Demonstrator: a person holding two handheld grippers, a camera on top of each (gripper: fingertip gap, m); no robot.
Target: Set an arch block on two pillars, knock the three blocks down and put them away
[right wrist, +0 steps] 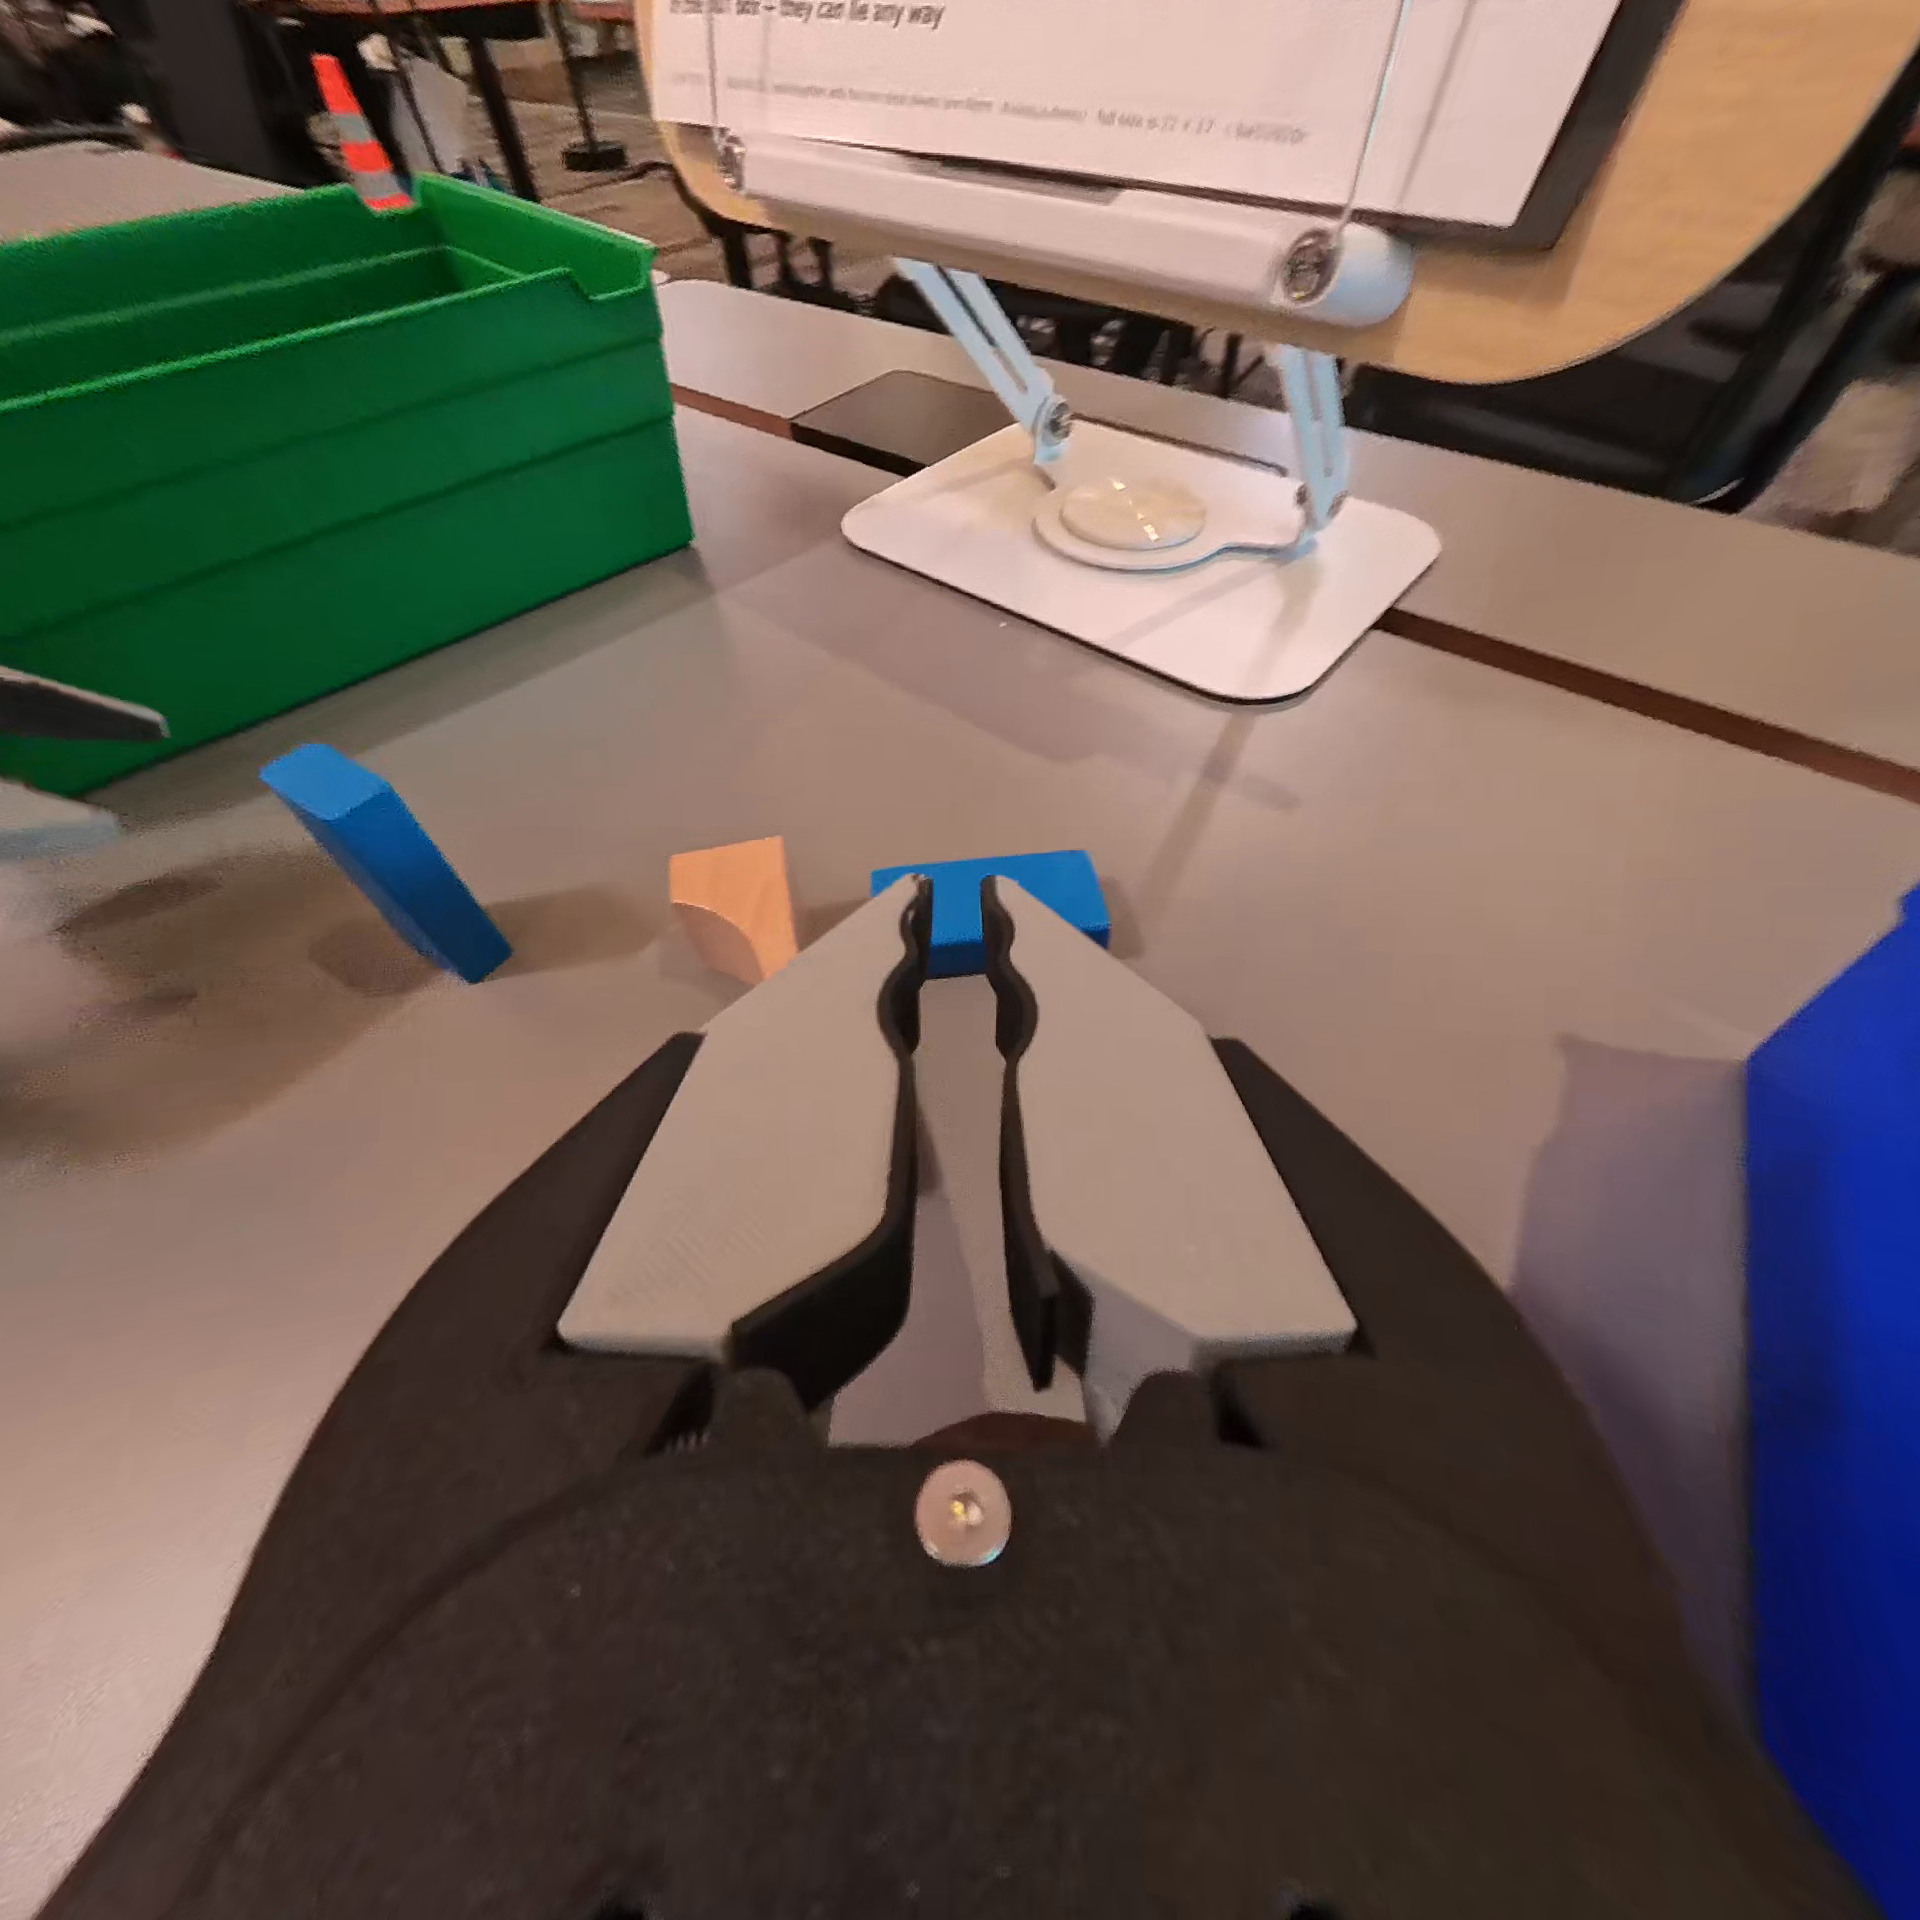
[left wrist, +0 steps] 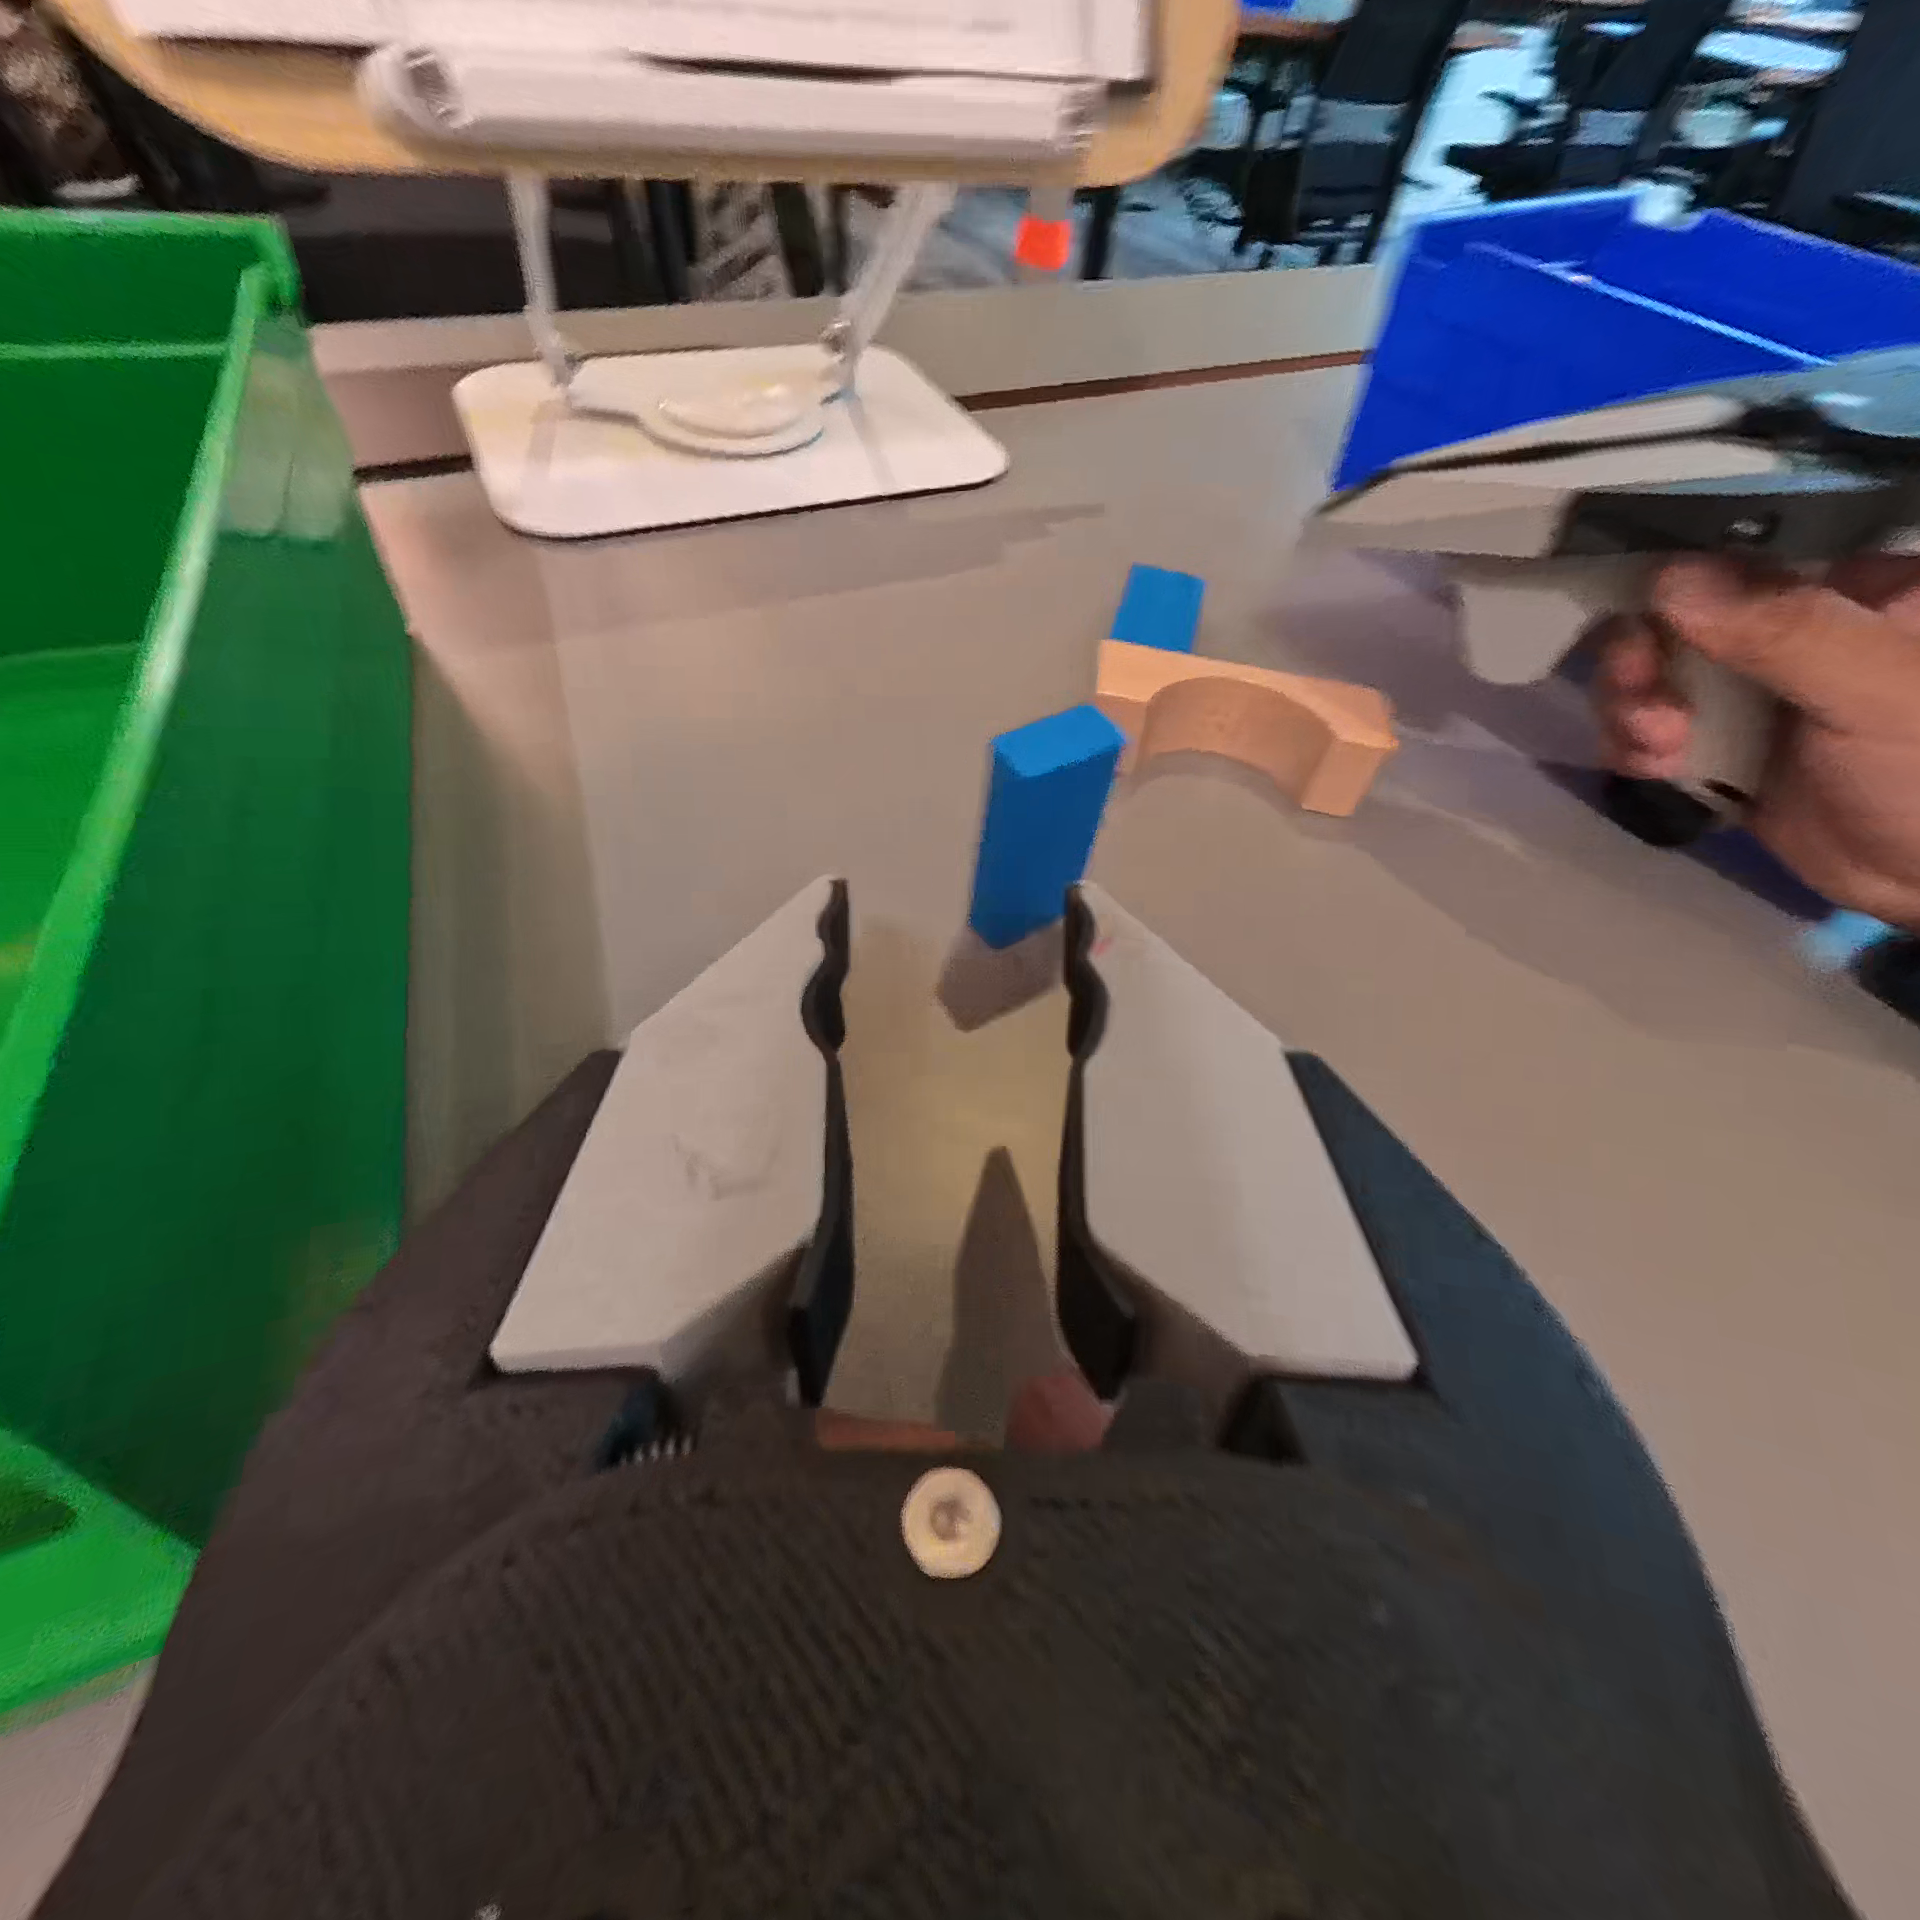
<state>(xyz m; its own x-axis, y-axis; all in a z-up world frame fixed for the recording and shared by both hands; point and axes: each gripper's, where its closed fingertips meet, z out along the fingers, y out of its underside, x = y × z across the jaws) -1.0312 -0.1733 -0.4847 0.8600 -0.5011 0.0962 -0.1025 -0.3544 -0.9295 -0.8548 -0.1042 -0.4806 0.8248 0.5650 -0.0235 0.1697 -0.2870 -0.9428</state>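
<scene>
Smooth grey matte worktop [right wrist: 1351, 935] carrying three blocks. Nearest the green ribbed plastic bin [right wrist: 312, 436]: a blue rectangular pillar [left wrist: 1039, 826], painted and sharp-edged, tilted, one bottom edge on the worktop. Beyond it from the bin: a bare pale wood arch block [left wrist: 1247, 727], half-round cutout, lying on its side. Farther still from the bin: a second blue pillar [right wrist: 1003, 909] lying flat. Left tongs [left wrist: 956, 935] released, grey wedge fingers with wavy black pads, the tilted pillar just ahead, unpressed. Right tongs [right wrist: 951, 904] slightly parted, clamped on nothing, above the flat pillar. White flat-based stand [right wrist: 1143, 561] behind, well past the bin.
</scene>
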